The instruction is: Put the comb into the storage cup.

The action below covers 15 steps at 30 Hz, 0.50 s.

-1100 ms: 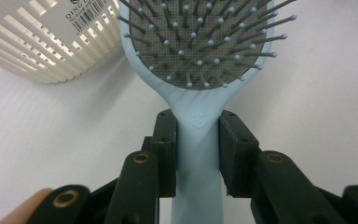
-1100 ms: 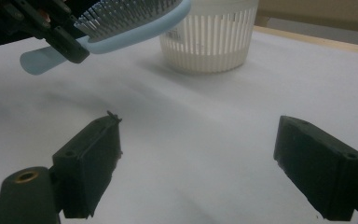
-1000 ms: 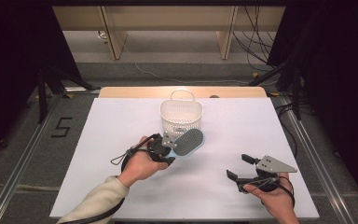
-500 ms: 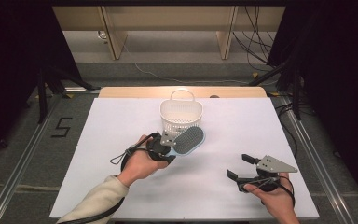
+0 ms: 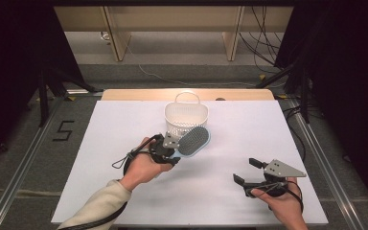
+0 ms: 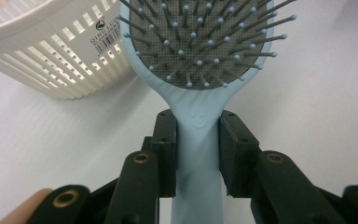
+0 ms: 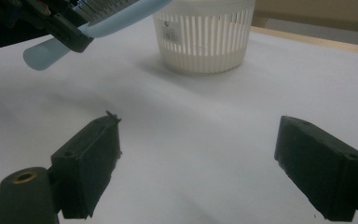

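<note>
Hairbrush (image 6: pixel 200 70) clamped in left tongs (image 6: pixel 197 140): smooth pale-blue plastic, slight sheen; grey matt perforated pad, thin bristles with ball tips. Basket (image 5: pixel 186 117) just beyond it: glossy white slotted plastic, paper barcode label. Tong jaws: matt black plastic, brass-looking rivets. Right tongs (image 7: pixel 200 161): same. Table (image 5: pixel 249 139) under them: white, matt, smooth; bare wood far edge.

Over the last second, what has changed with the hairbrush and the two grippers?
The left gripper, shut on the hairbrush handle, has lifted the brush head slightly up toward the white basket. The right gripper stays open over the table; the basket has not moved.
</note>
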Each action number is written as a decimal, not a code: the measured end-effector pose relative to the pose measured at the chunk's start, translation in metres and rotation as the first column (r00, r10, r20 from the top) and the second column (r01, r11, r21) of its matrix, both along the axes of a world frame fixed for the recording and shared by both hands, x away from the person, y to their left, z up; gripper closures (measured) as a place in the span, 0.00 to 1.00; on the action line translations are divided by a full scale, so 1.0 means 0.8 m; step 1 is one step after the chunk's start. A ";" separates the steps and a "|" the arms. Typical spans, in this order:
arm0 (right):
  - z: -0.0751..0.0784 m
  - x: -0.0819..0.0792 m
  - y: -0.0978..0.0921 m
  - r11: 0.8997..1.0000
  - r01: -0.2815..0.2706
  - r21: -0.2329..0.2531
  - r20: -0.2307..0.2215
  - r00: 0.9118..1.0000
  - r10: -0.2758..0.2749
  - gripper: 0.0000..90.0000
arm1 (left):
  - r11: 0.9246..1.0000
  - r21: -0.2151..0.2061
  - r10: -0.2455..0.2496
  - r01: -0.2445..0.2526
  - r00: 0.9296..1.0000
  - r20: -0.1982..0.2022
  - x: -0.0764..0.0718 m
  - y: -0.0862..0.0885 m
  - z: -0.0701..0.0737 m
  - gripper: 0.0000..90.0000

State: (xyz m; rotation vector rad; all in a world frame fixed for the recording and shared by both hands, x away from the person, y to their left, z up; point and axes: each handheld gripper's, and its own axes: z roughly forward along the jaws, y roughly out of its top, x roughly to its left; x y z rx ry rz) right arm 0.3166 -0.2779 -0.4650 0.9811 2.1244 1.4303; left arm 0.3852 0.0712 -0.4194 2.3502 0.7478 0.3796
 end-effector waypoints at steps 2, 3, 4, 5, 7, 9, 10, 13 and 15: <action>0.000 0.000 0.000 1.000 0.000 0.000 0.000 1.000 0.000 0.17 | 1.000 -0.004 0.000 0.000 1.000 0.005 0.000 0.001 0.001 0.78; 0.000 0.000 0.000 1.000 0.000 0.001 0.001 1.000 0.000 0.17 | 1.000 -0.005 0.001 0.000 1.000 0.006 0.000 0.001 0.002 0.78; 0.000 0.000 0.000 1.000 0.000 0.002 0.000 1.000 0.000 0.17 | 1.000 -0.009 0.004 -0.004 1.000 0.009 0.000 0.001 0.002 0.78; 0.000 0.000 0.000 1.000 0.001 0.002 0.001 1.000 -0.001 0.17 | 1.000 -0.012 0.005 -0.005 1.000 0.013 0.000 0.001 0.002 0.78; 0.000 0.000 0.000 1.000 0.001 0.002 0.001 1.000 -0.001 0.17 | 1.000 -0.017 0.006 -0.006 1.000 0.019 0.001 0.002 0.003 0.78; 0.000 0.000 0.000 1.000 0.001 0.002 0.000 1.000 -0.001 0.17 | 1.000 -0.024 0.008 -0.007 1.000 0.022 0.001 0.002 0.004 0.78; 0.000 0.000 0.000 1.000 0.001 0.001 0.000 1.000 -0.001 0.17 | 1.000 -0.024 0.008 -0.007 1.000 0.025 0.001 0.002 0.004 0.78; 0.000 0.000 0.000 1.000 0.002 0.001 0.001 1.000 -0.002 0.17 | 0.999 -0.030 0.013 -0.012 0.999 0.029 0.001 0.003 0.005 0.78; 0.000 0.000 0.000 1.000 0.001 0.001 0.001 1.000 -0.001 0.17 | 0.999 -0.033 0.016 -0.015 0.999 0.031 0.001 0.003 0.005 0.78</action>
